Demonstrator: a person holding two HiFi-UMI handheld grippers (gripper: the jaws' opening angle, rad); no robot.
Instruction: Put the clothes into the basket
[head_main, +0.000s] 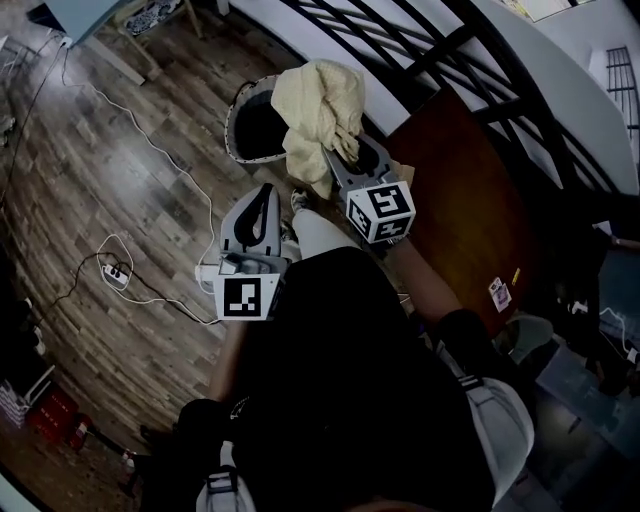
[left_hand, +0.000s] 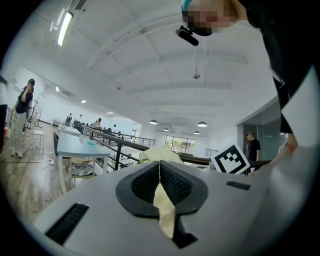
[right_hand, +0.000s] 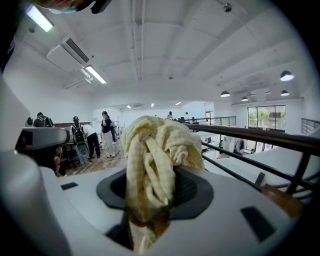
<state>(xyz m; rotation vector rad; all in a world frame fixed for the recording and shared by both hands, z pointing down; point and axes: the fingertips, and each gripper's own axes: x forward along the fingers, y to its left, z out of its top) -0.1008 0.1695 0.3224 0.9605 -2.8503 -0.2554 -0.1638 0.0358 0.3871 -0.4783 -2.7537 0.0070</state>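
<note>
A pale yellow checked cloth (head_main: 320, 105) hangs bunched over the right rim of the round dark basket (head_main: 240, 100) on the wooden floor. My right gripper (head_main: 345, 150) is shut on that cloth; in the right gripper view the cloth (right_hand: 157, 160) fills the space between the pads and hides them. My left gripper (head_main: 266, 195) is lower and to the left, just short of the basket, with its jaws together. In the left gripper view a thin strip of yellow cloth (left_hand: 164, 205) is pinched between its pads (left_hand: 175, 182). The main bundle (left_hand: 160, 152) shows beyond the tips.
A black railing (head_main: 420, 50) runs diagonally behind the basket, with a brown tabletop (head_main: 470, 190) beside it. A white cable and a power strip (head_main: 115, 272) lie on the floor at left. A chair (head_main: 150, 20) stands at the top. People stand far off.
</note>
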